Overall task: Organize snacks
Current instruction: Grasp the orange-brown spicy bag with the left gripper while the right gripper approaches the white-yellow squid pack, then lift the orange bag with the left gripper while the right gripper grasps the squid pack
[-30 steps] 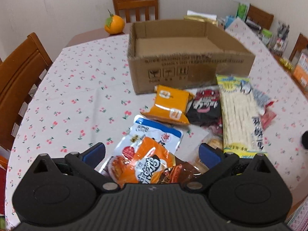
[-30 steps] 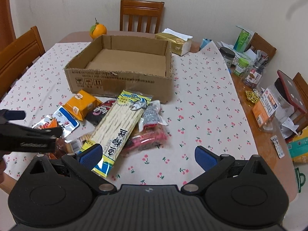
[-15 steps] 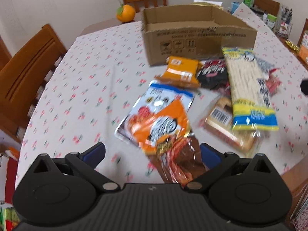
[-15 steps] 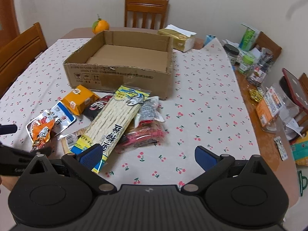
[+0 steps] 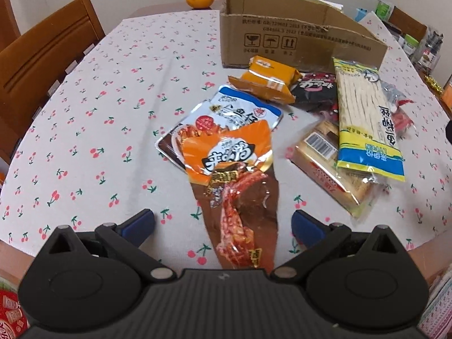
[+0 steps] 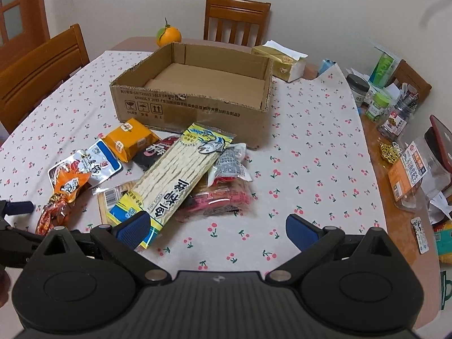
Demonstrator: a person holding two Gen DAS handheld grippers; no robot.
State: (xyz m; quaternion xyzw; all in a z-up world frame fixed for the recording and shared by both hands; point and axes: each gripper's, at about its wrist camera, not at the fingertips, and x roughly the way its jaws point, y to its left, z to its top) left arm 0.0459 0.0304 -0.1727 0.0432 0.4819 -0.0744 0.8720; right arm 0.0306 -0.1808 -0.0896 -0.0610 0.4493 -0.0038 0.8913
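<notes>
An empty cardboard box [image 6: 195, 104] [image 5: 296, 42] stands mid-table. Several snack packs lie in front of it. An orange-and-brown meat snack pack [image 5: 237, 180] [image 6: 63, 195] lies nearest my left gripper [image 5: 223, 223], which is open, with the pack's near end between its fingers. A blue-white pouch [image 5: 234, 113], an orange packet [image 5: 265, 79], a black packet [image 5: 316, 90], a long fish snack pack [image 6: 180, 172] [image 5: 364, 118] and a red pack [image 6: 220, 200] lie around. My right gripper [image 6: 217, 227] is open and empty above the tablecloth, near the long pack's end.
An orange fruit [image 6: 168, 35] and a tissue pack [image 6: 282, 62] sit behind the box. Jars and clutter [image 6: 395, 107] crowd the table's right edge. Wooden chairs [image 6: 42, 70] stand at the left and far sides.
My left gripper has pulled back toward the near table edge, so the snacks sit farther ahead. My right gripper has risen and moved slightly back.
</notes>
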